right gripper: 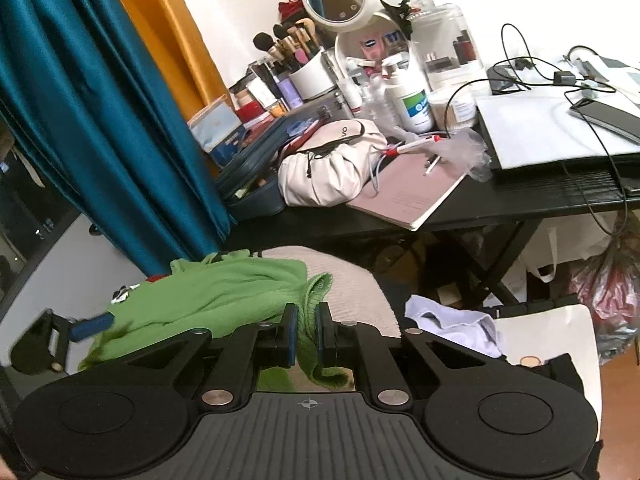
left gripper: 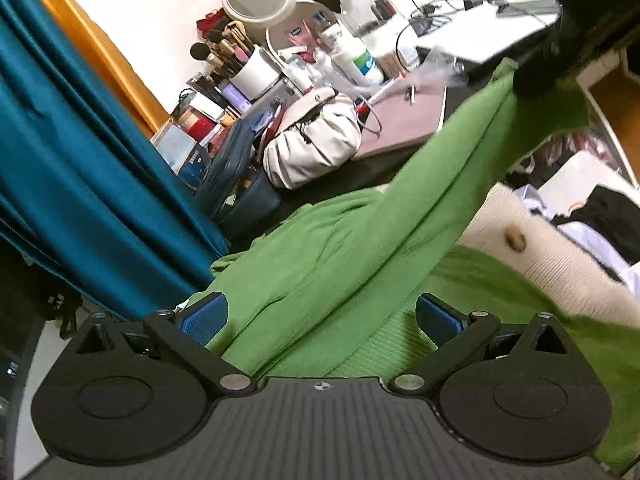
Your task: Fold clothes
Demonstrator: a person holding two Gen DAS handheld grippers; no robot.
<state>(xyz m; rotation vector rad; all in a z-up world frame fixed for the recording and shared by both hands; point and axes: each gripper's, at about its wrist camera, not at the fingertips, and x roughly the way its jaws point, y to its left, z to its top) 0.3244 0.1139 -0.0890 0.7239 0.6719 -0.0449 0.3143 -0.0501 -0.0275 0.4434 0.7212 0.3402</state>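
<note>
1. A green knit garment (right gripper: 224, 292) is lying rumpled below the cluttered black bench (right gripper: 480, 204).
2. The right hand-held gripper (right gripper: 306, 336) is pinching its ribbed edge.
3. The left hand-held gripper (left gripper: 320, 316) is gaping wide over the cloth.

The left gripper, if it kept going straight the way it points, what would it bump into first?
Most likely the green garment. It lies draped right in front of the left gripper, between its open fingers. The cluttered desk sits farther behind, though depth is hard to judge here.
</note>
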